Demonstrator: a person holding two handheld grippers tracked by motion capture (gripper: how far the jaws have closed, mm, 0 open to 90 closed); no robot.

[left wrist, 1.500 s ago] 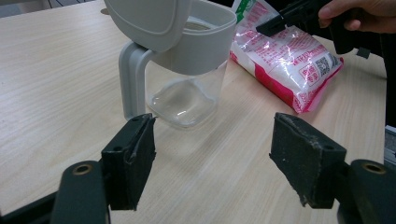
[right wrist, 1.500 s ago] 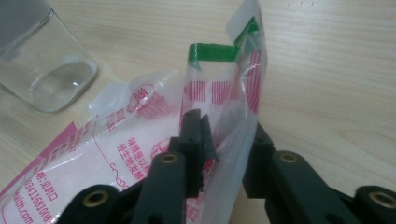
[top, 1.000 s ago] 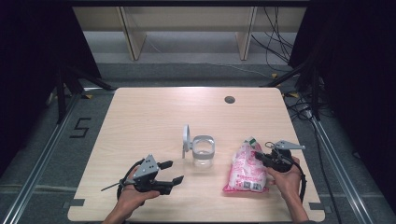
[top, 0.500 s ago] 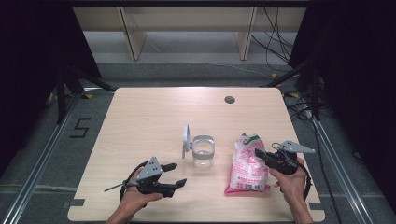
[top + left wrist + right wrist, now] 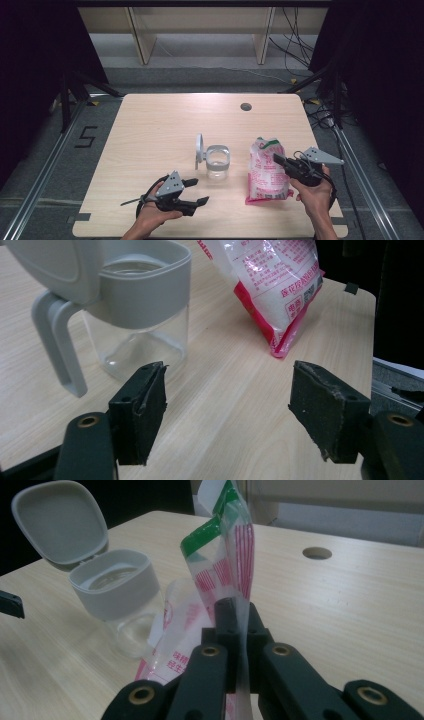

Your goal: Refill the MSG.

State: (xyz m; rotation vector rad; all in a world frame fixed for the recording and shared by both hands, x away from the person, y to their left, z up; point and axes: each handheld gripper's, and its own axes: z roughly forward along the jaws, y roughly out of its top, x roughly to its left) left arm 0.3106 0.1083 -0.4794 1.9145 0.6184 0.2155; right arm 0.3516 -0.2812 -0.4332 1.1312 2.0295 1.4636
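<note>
A pink and white plastic bag [image 5: 267, 170] of white grains lies on the table at the right, its upper end lifted. My right gripper [image 5: 278, 160] is shut on the bag's edge [image 5: 239, 565], the film pinched between its jaws. A clear glass jar [image 5: 218, 161] with a grey collar and an upright flip lid [image 5: 199, 149] stands at the table's middle. My left gripper [image 5: 198, 192] hovers near the front edge, open and empty, its pads [image 5: 142, 410] aimed at the jar [image 5: 135, 310] and the bag [image 5: 280, 285].
The wooden table [image 5: 165, 130] has a round cable hole [image 5: 245, 106] at the back right. A dark floor with cables surrounds it, and shelving legs stand behind. Bare wood lies at the back and left of the table.
My right gripper has risen with the bag's edge, so the bag's top end stands higher off the table. My left gripper has drifted a little toward the right along the front edge.
</note>
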